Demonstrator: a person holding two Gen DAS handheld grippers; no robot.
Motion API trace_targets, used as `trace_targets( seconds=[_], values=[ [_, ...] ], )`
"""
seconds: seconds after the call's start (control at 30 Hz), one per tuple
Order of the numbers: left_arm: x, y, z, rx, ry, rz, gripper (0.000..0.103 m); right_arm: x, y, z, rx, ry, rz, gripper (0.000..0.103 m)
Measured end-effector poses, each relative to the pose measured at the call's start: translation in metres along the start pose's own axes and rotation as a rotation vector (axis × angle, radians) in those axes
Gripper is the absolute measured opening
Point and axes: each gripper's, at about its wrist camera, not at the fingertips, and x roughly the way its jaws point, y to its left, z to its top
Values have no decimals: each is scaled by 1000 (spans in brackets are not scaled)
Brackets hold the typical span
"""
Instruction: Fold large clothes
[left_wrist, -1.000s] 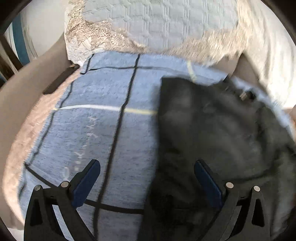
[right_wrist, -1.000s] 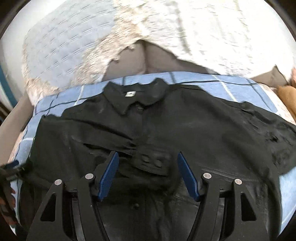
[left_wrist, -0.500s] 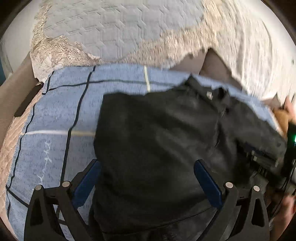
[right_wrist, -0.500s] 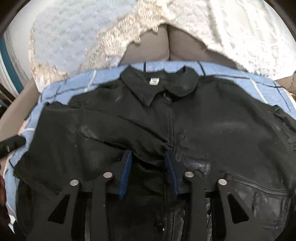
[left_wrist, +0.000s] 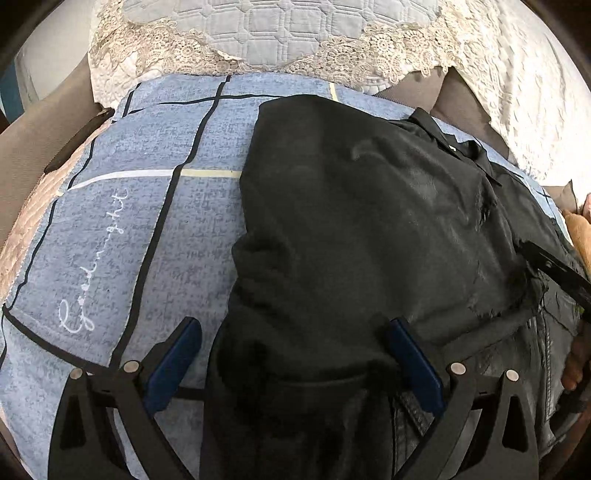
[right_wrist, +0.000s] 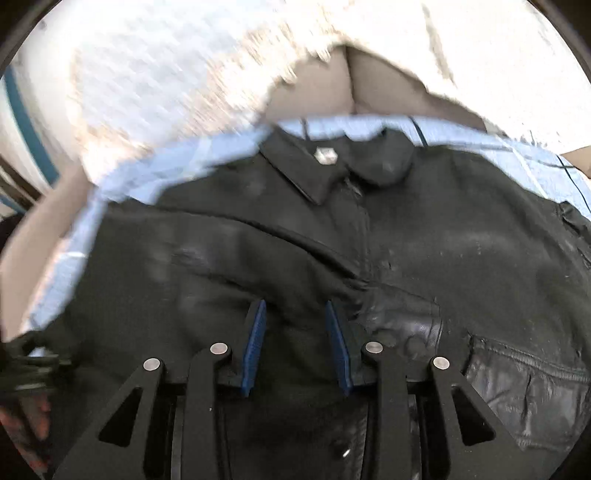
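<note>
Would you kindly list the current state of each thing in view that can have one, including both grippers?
Black leather jacket: lying front-up on the cover, collar spread, one sleeve folded across the chest.
Blue checked fabric cover: spread flat under the jacket.
White lace-edged quilted pillow: resting behind the cover.
Left gripper: open wide, straddling a bunched black sleeve.
Right gripper: jaws narrowed around a fold of the jacket; pad contact unclear.

Bright, even daylight; strong fisheye curvature with dark corners; right wrist view motion-blurred, whites overexposed.
</note>
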Motion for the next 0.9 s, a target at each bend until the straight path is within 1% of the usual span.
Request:
trace_targets(
  seconds=[0.03,0.1,0.17,0.2,0.27,0.4,0.47,0.53,0.57,0.63,0.73,0.8,0.83,0.9],
  values=[
    [0,1,0,1,1,6,102,0,4,-3,-6,15,8,35],
    [-2,1,-1,2,-2,19,102,8,10,-14,-37,73,11,35],
    [-3,3,-3,2,-7,21,102,21,13,-25,-58,112,-30,35],
    [-1,4,-5,11,-16,23,103,24,14,-29,-65,106,-38,35],
    [3,7,-5,2,10,28,103,24,14,-30,-63,95,-45,35],
    [-7,15,-2,-46,17,-15,103,19,11,-25,-66,124,-37,36],
    [-19,13,-1,-38,-15,-1,103,0,4,-22,-47,83,-12,36],
    [-33,4,-1,6,-61,25,102,-20,-7,-22,-20,46,-22,36],
    [-40,0,-1,18,-79,24,102,-27,-12,-22,-5,35,-28,36],
    [-51,-11,0,31,-97,-7,102,-48,-32,-23,38,3,-46,40],
    [-65,-30,4,35,-118,-52,102,-73,-62,-25,95,-23,-83,42],
    [-76,-45,7,44,-143,-75,102,-94,-82,-27,134,-49,-101,47],
    [-79,-52,8,48,-152,-81,102,-103,-90,-28,149,-60,-103,51],
    [-86,-71,10,74,-168,-120,102,-124,-114,-31,196,-90,-120,54]
  ],
)
